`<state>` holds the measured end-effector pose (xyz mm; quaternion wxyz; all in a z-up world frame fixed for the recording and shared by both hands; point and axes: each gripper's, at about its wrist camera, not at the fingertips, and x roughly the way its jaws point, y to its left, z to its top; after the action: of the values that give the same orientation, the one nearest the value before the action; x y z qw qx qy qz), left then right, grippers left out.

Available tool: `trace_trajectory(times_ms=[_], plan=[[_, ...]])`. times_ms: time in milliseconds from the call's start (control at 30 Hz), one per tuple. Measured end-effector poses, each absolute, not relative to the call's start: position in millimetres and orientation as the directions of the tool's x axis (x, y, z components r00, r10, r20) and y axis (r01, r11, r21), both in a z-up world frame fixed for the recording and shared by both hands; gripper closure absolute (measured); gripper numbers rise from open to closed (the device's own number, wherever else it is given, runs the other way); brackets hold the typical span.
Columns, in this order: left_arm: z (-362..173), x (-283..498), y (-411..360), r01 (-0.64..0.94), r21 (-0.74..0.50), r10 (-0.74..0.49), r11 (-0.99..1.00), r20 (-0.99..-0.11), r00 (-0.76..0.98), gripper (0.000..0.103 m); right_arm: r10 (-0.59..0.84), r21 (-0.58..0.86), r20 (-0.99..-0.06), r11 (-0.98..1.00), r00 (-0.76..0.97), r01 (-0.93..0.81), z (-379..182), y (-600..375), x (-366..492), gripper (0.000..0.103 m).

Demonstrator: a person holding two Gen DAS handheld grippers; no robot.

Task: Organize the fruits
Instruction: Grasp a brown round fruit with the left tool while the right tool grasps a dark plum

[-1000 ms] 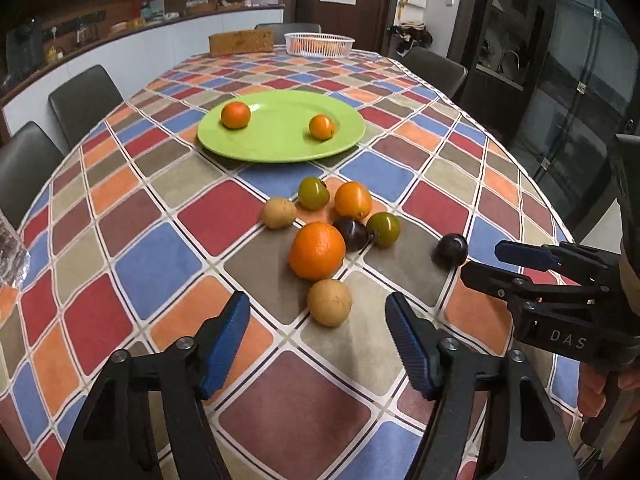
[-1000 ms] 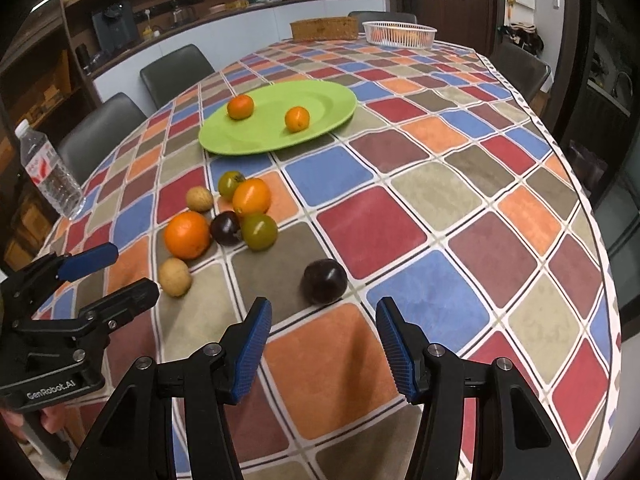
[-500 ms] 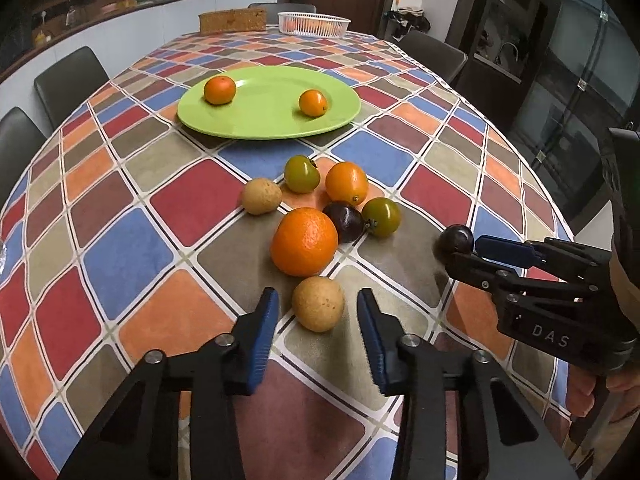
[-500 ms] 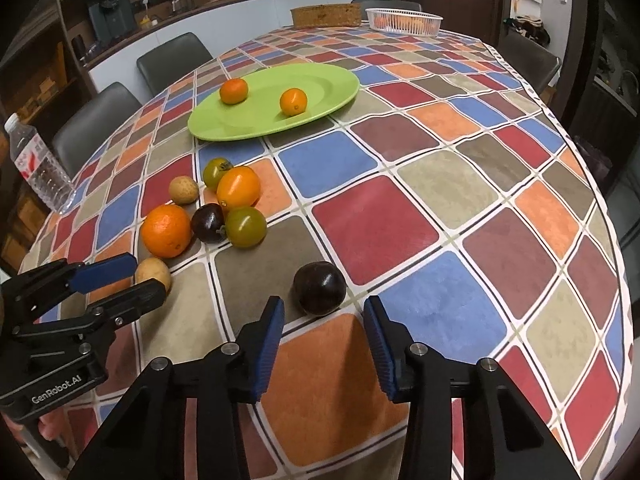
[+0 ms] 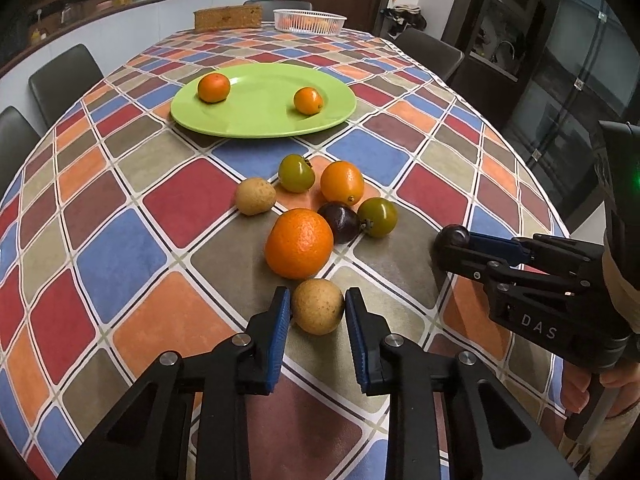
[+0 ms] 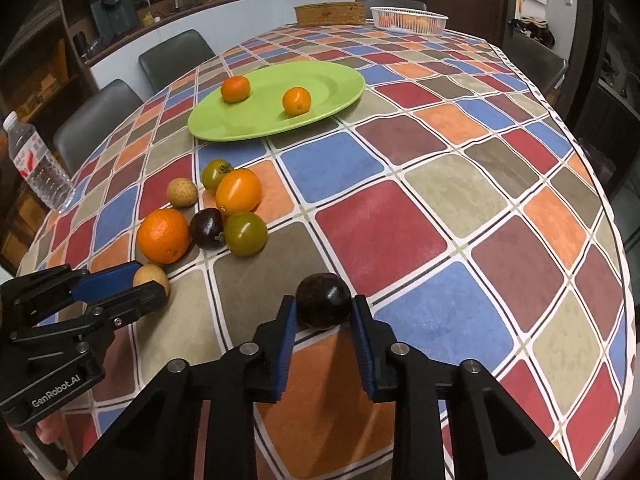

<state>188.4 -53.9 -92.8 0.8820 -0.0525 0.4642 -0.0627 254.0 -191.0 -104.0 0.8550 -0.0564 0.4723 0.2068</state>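
The checkered table carries a green plate holding 2 small oranges. In front of the plate lies a cluster led by 1 large orange. The left gripper has both pads touching a tan fruit; the right gripper has both pads touching a dark plum, both fruits resting on the table.

Surface: red, blue, orange, tan checks. Plate: green. Claw pads: blue. Plum: dark purple.
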Motion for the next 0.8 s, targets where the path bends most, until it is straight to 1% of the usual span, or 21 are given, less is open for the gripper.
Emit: trace_trajectory(times_ms=[333, 800], plan=[[-78, 179, -53, 0.080, -0.156, -0.173, 0.985, -0.789, 0.590, 0.075, 0.323, 0.108, -0.813, 0.901, 0.485, -0.420, -88, -188, 242, 0.075], [-29, 164, -45, 0.118, -0.127, -0.173, 0.985, -0.703, 0.689, 0.075, 0.375, 0.113, -0.744, 0.886, 0.553, -0.449, -41, -176, 222, 0.075]])
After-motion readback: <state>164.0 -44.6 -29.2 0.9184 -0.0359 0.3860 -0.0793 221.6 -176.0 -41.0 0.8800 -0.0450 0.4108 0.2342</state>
